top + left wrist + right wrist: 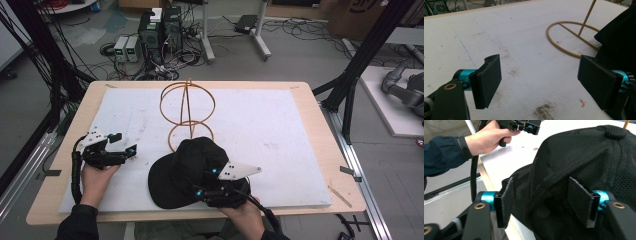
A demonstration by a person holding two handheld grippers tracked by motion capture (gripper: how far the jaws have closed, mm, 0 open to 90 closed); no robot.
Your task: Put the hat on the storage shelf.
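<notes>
Lower centre of the high view: black cap (192, 170) on the white mat (280, 130), right gripper (212, 192) at its rear edge.

Item: cap, lying just in front of the wire stand (187, 115), its crown against the stand's base ring and not yet on it. Right gripper (544, 202): jaws set wide on either side of the cap's (584, 162) back band, cloth between the pads but not pinched. Left gripper (122, 145): at left of frame, apart from the cap, jaws wide and holding nothing. Progress, as judged: early; grip not yet closed, lifting and hanging on the stand remain. The right gripper view alone gives the band between the pads. The left gripper (539, 80) view gives the stand's base ring (571, 37) and stains on the mat (499, 30). The high view gives the whole layout.
</notes>
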